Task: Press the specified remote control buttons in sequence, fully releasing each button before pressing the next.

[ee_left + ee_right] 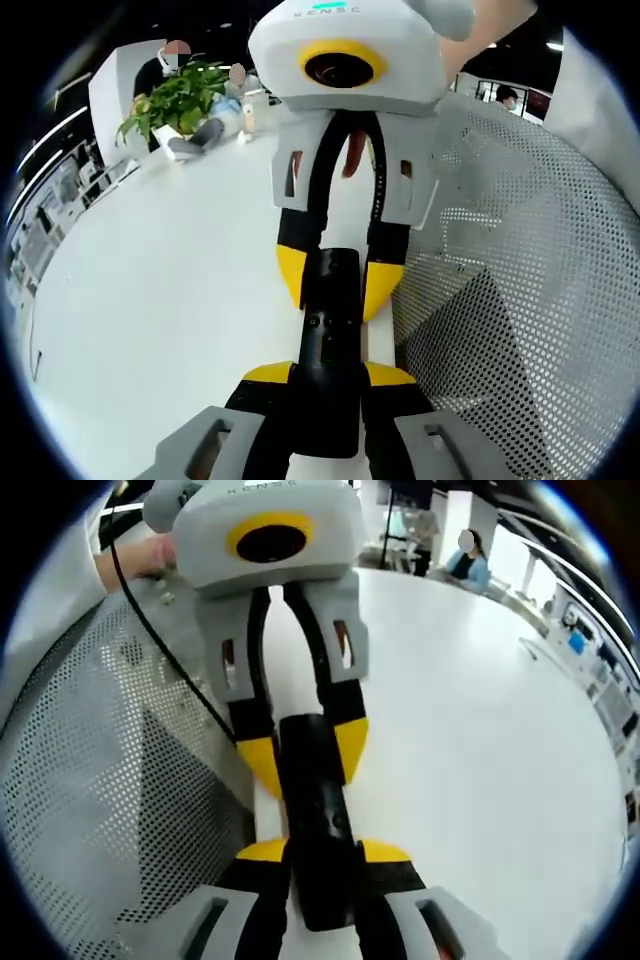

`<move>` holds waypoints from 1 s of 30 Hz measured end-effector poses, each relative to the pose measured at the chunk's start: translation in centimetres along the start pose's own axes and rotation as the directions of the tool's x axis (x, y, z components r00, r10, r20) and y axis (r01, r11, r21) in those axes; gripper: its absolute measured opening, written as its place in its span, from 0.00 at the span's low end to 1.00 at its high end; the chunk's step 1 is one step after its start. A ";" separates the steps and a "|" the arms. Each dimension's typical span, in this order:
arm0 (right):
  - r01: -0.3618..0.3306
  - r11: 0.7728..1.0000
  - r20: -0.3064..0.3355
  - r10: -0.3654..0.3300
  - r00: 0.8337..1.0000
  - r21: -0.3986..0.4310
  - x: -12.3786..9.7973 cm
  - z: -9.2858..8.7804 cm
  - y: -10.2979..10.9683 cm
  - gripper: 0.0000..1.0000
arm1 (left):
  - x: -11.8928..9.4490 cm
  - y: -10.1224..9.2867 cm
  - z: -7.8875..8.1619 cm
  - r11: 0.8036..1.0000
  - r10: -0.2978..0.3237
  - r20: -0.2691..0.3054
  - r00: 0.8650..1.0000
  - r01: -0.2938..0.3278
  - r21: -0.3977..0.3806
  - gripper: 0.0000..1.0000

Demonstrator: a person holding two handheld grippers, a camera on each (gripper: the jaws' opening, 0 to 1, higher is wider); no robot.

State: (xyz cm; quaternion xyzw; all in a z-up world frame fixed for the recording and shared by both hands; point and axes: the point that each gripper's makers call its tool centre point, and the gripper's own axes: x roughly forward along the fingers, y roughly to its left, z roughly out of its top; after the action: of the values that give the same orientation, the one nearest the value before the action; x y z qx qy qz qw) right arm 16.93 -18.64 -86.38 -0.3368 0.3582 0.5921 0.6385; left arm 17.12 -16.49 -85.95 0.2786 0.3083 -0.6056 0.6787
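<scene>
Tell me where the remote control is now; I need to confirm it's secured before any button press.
The remote control is held above the white table, clamped at opposite ends by the left gripper and right gripper, beside the perforated panel.

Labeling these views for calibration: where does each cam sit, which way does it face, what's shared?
Left gripper view: rides the left tool, looking along its jaws, closed on the black remote control, toward the right tool; a hand tops it.
Right gripper view: rides the right tool, facing the left tool; a hand behind.
Shared: the remote control, white table, perforated mesh panel; the cameras face each other.
</scene>
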 end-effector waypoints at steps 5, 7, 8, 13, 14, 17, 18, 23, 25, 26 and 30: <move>0.006 1.000 0.027 -0.007 1.000 0.016 -0.1 0.0 -0.1 0.22 | 0.0 0.0 0.0 1.000 0.003 0.000 1.000 -0.003 0.001 0.24; 0.010 1.000 0.020 -0.010 1.000 -0.017 0.1 0.1 0.0 0.21 | 0.0 0.1 0.0 1.000 0.003 0.003 1.000 -0.003 -0.001 0.24; 0.011 1.000 0.018 -0.011 1.000 -0.019 0.1 0.1 -0.1 0.21 | 0.0 0.1 -0.1 1.000 0.003 0.003 1.000 -0.003 -0.002 0.24; 0.015 1.000 0.029 -0.015 0.999 -0.010 0.1 0.0 -0.1 0.21 | 0.0 0.0 -0.2 1.000 0.020 0.009 1.000 -0.020 0.001 0.24; 0.013 1.000 0.030 -0.013 0.999 -0.012 0.2 0.0 0.0 0.21 | 0.0 0.0 -0.2 1.000 0.025 0.011 1.000 -0.025 -0.002 0.24; 0.018 1.000 0.045 -0.017 0.999 -0.008 0.1 -0.1 0.2 0.21 | 0.1 -0.2 -0.1 0.999 0.037 0.010 0.999 -0.037 -0.004 0.24; 0.022 1.000 0.051 -0.022 0.998 -0.003 0.1 0.0 0.3 0.21 | 0.1 -0.2 -0.1 0.999 0.040 0.013 0.999 -0.040 -0.008 0.24; 0.052 0.999 0.075 -0.053 0.996 0.012 -0.1 -0.1 0.5 0.21 | 0.1 -0.1 0.0 0.999 0.040 0.029 0.999 -0.039 -0.035 0.25; 0.059 0.998 0.087 -0.061 0.994 0.024 -0.1 -0.1 0.4 0.21 | 0.2 -0.1 0.1 0.998 0.045 0.028 0.999 -0.043 -0.050 0.25; 0.065 0.998 0.094 -0.067 0.993 0.027 -0.1 -0.1 0.4 0.21 | 0.2 -0.1 0.1 0.997 0.048 0.024 0.999 -0.047 -0.055 0.25; 0.086 0.996 0.085 -0.088 0.992 0.026 0.0 0.2 0.6 0.22 | 0.2 0.0 0.0 0.996 0.063 0.019 0.998 -0.062 -0.069 0.26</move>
State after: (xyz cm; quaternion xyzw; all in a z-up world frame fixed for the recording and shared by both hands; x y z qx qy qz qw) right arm 16.37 -18.41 -86.31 -0.3191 0.3216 0.5738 0.6823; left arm 17.13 -16.61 -86.05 0.2581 0.3129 -0.5759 0.7098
